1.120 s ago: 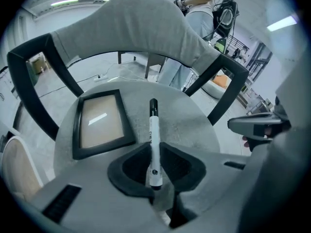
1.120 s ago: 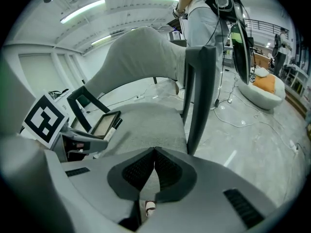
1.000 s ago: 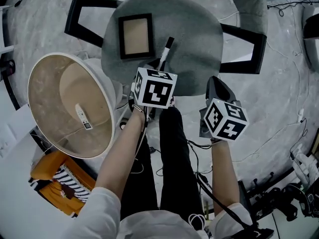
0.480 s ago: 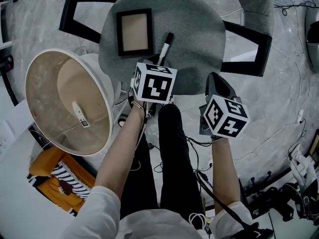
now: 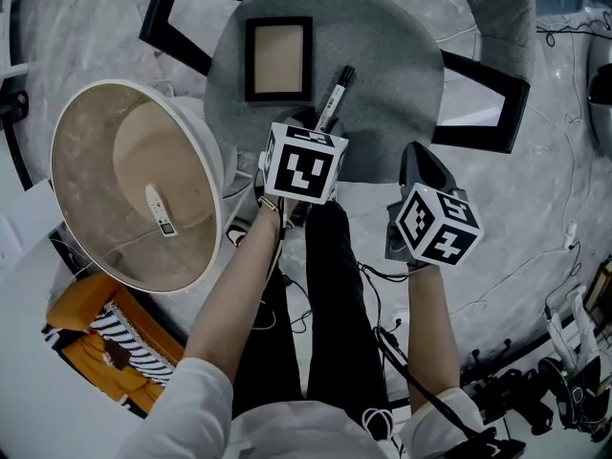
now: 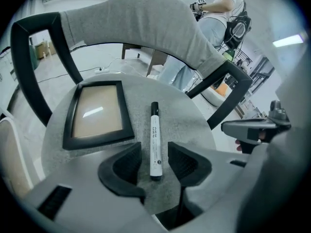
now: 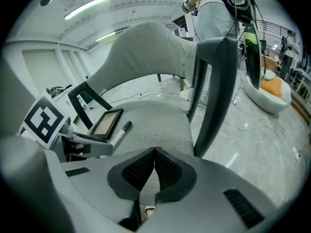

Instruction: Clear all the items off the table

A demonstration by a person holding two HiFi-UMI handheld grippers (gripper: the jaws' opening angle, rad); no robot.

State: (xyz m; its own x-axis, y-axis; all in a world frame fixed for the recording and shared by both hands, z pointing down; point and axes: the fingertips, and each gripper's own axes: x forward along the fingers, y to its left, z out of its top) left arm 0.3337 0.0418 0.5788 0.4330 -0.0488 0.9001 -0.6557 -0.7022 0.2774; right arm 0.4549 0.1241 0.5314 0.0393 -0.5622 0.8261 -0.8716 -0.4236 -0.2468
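Between jaws of left gripper: marker, lying lengthwise.
Just spread apart, not pressing; right gripper closed empty, farther off.

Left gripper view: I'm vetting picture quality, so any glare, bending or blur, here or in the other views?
Left gripper view: wide-angle bending curves the chair arms; a glare streak on the picture frame; the marker is sharp. Right gripper view: bright ceiling lights, dark corners. Head view: even light, no blur.

Things lying around the room
An orange cushion with a striped cloth sits on the gray floor. Black wires lie there too. A person stands far back.
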